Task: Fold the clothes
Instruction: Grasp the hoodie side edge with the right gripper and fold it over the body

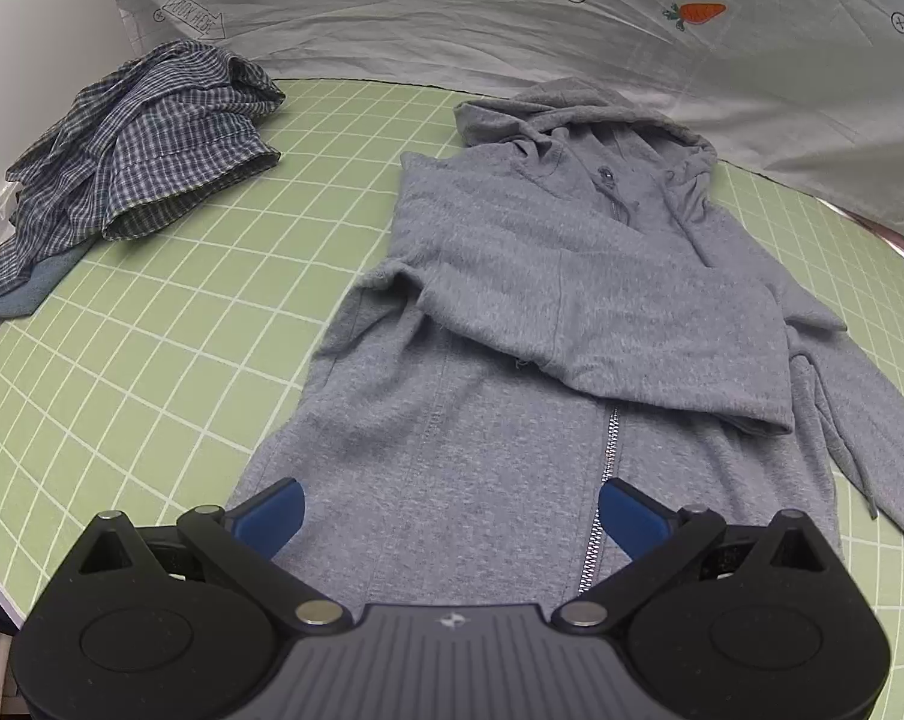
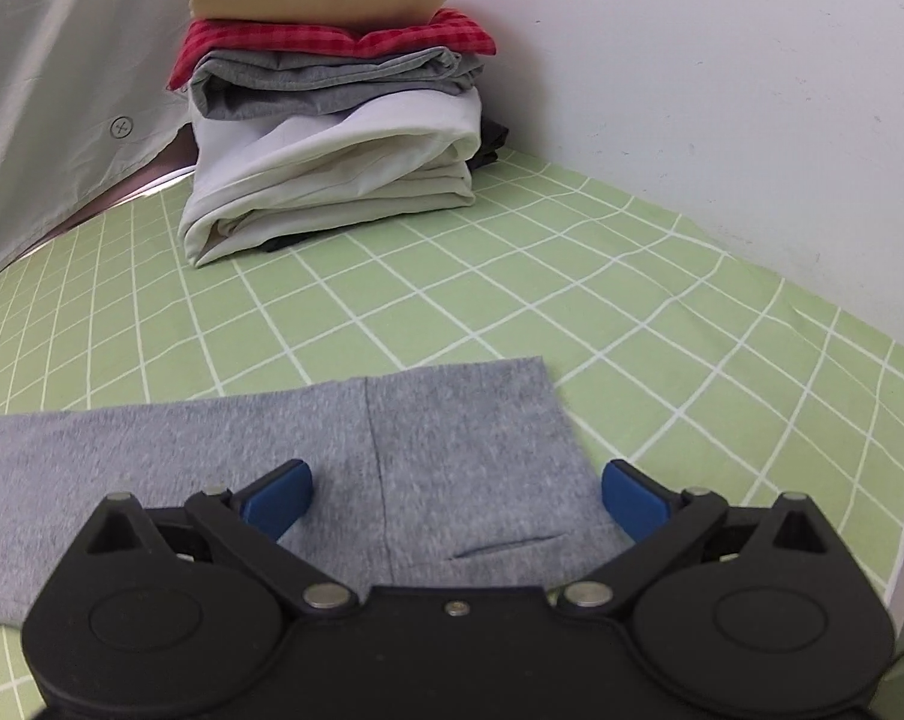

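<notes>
A grey zip hoodie (image 1: 511, 312) lies flat on the green grid mat (image 1: 170, 360), hood away from me, with one sleeve folded across its chest. My left gripper (image 1: 452, 516) is open and empty over the hoodie's lower hem, straddling the zipper. My right gripper (image 2: 457, 498) is open and empty just above the cuff end of the hoodie's other sleeve (image 2: 272, 456), which lies flat on the mat (image 2: 571, 312).
A crumpled blue plaid shirt (image 1: 146, 168) lies at the mat's far left. A stack of folded clothes (image 2: 338, 114) stands in the far corner by the white wall (image 2: 721, 72). A pale printed sheet (image 1: 511, 18) hangs behind the mat.
</notes>
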`<state>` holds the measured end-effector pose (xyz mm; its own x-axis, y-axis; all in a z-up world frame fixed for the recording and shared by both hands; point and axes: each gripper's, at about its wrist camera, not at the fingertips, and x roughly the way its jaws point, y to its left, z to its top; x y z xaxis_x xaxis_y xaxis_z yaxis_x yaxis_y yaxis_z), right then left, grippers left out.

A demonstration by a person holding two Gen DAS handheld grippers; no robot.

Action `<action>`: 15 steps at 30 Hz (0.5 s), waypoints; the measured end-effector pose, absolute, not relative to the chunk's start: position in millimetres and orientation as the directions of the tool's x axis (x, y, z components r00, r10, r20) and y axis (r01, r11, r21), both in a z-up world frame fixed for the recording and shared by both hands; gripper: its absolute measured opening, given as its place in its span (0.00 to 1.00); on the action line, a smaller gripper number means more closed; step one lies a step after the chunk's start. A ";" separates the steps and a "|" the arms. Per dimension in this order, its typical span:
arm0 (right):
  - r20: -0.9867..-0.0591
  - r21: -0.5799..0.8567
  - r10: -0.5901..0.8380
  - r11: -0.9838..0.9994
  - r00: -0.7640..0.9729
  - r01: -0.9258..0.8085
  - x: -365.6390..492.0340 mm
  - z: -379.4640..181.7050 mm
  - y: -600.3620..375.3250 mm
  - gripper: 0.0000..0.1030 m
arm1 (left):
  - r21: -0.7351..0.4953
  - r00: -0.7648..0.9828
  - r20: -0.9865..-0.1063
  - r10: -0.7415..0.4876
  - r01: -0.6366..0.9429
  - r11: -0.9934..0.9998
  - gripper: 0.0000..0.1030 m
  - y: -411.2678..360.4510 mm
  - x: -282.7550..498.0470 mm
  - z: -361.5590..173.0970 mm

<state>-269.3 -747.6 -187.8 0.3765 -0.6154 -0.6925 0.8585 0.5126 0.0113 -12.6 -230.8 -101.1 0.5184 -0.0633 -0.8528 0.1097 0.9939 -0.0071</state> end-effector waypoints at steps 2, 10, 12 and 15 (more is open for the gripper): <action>-0.705 0.017 -0.590 0.540 0.393 0.841 -270.2 -186.0 -747.4 0.98 | -0.016 0.524 -0.848 -0.074 0.113 0.993 1.00 -227.9 -15.6 -99.1; -0.725 0.058 -0.507 0.631 0.467 0.774 -263.5 -171.3 -726.7 0.19 | -0.048 0.514 -0.851 -0.108 0.129 0.990 1.00 -215.4 -18.2 -94.3; -0.731 0.077 -0.493 0.627 0.472 0.775 -261.6 -169.5 -719.2 0.18 | -0.049 0.517 -0.848 -0.116 0.141 0.989 1.00 -212.7 -17.9 -92.4; -0.726 0.136 -0.476 0.607 0.496 0.783 -263.7 -164.8 -706.5 0.17 | -0.045 0.523 -0.844 -0.122 0.158 0.986 1.00 -205.0 -15.4 -89.3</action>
<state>-263.7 -706.5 -164.8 0.4959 -0.4764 -0.7260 0.7829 0.6070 0.1365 -15.4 -205.0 -89.3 0.5228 -0.1222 -0.8437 0.1582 0.9864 -0.0449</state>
